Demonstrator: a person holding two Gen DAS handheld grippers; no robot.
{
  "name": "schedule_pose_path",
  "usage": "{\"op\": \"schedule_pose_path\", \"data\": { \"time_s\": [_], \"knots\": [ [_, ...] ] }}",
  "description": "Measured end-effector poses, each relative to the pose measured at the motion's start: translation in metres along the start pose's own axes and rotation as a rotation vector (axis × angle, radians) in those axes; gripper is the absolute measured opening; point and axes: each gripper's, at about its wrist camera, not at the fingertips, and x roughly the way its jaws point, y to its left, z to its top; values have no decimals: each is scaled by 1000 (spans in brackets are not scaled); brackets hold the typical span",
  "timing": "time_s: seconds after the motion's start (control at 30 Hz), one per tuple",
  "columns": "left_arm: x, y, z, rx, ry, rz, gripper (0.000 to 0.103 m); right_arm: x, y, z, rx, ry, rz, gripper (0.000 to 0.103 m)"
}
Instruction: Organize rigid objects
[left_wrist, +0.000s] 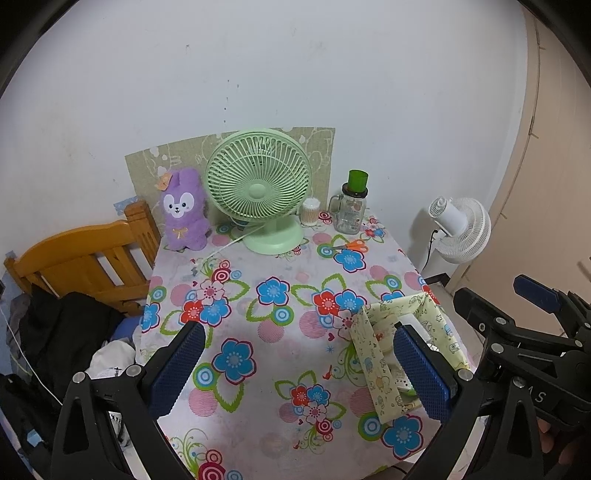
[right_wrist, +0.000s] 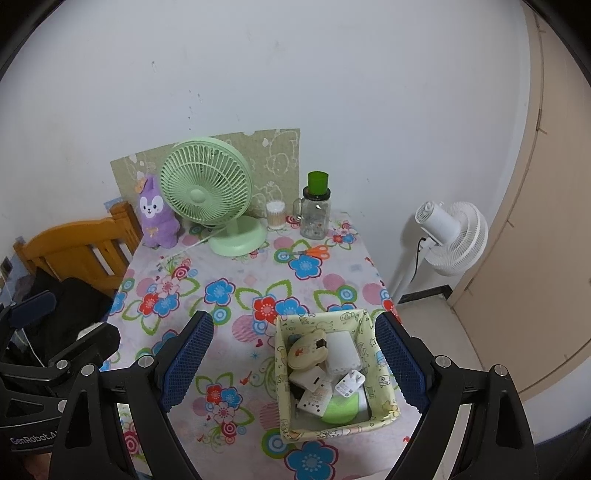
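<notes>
A pale yellow fabric basket (right_wrist: 284, 373) stands at the table's near right corner and holds several rigid items: a white power bank (right_wrist: 341, 350), a cream round gadget (right_wrist: 306, 350), white plugs (right_wrist: 349, 384) and a green object (right_wrist: 340, 408). The basket also shows in the left wrist view (left_wrist: 373, 354). My right gripper (right_wrist: 293, 363) is open and empty, hovering above the basket's left side. My left gripper (left_wrist: 299, 369) is open and empty over the tablecloth, left of the basket. Orange-handled scissors (left_wrist: 351, 245) lie near the back right.
On the floral tablecloth (left_wrist: 258, 332) at the back stand a green desk fan (left_wrist: 258, 188), a purple plush rabbit (left_wrist: 184, 210), a cotton swab jar (left_wrist: 310, 212) and a glass jar with a green cup (left_wrist: 351, 206). A wooden chair (left_wrist: 81, 258) is left, a white floor fan (right_wrist: 450, 236) right.
</notes>
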Motion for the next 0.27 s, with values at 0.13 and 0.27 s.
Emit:
{"op": "schedule_pose_path", "data": {
  "time_s": [0.13,0.27],
  "knots": [
    [4,7,5,-14,5,-5,103,6,6,7,8,37,-9,91],
    [2,13,8,-31,-5,-6,103,6,13,18,-16,53,-8,91]
  ]
}}
